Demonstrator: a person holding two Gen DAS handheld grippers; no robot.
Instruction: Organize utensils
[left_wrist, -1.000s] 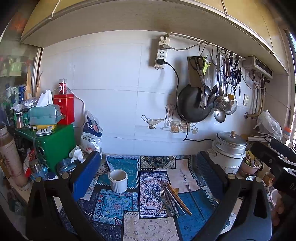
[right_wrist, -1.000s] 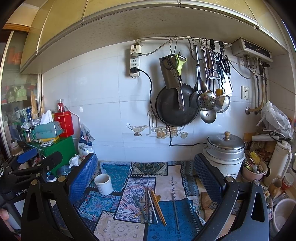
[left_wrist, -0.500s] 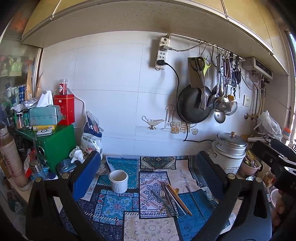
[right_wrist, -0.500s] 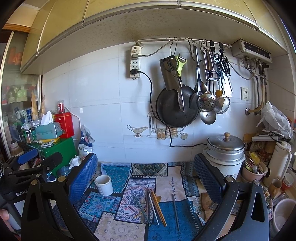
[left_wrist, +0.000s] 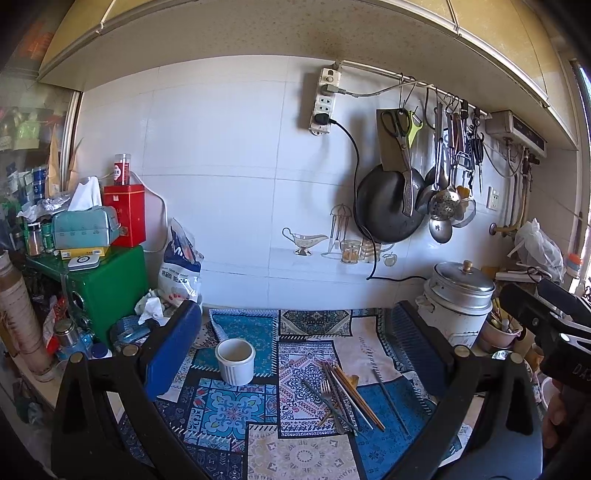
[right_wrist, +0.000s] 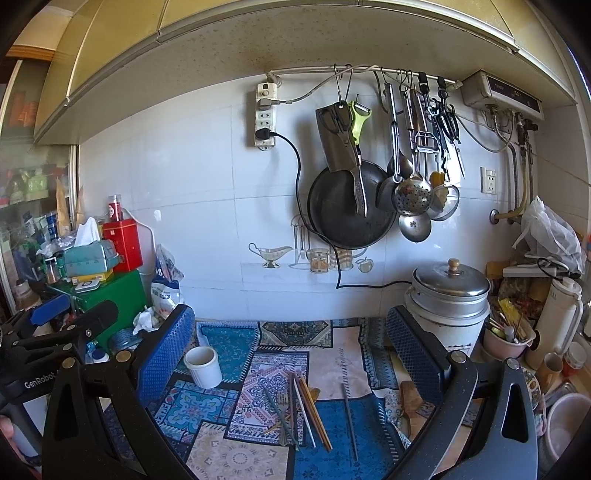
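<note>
A pile of chopsticks and a fork (left_wrist: 341, 397) lies on the patterned blue mat (left_wrist: 236, 406); it also shows in the right wrist view (right_wrist: 299, 408). One grey chopstick (right_wrist: 349, 417) lies apart to the right. A white ribbed cup (left_wrist: 235, 356) stands upright left of the pile, and shows in the right wrist view (right_wrist: 203, 366). My left gripper (left_wrist: 295, 347) is open and empty, held above the mat. My right gripper (right_wrist: 291, 350) is open and empty, above the utensils. Each gripper shows at the edge of the other's view.
A metal pot with lid (right_wrist: 448, 301) stands at the back right. A green box (left_wrist: 99, 284) with a tissue box and red tin is at the left. A pan, ladles and scissors hang on the wall (right_wrist: 354, 206). A pink bowl of utensils (right_wrist: 508, 334) is at the right.
</note>
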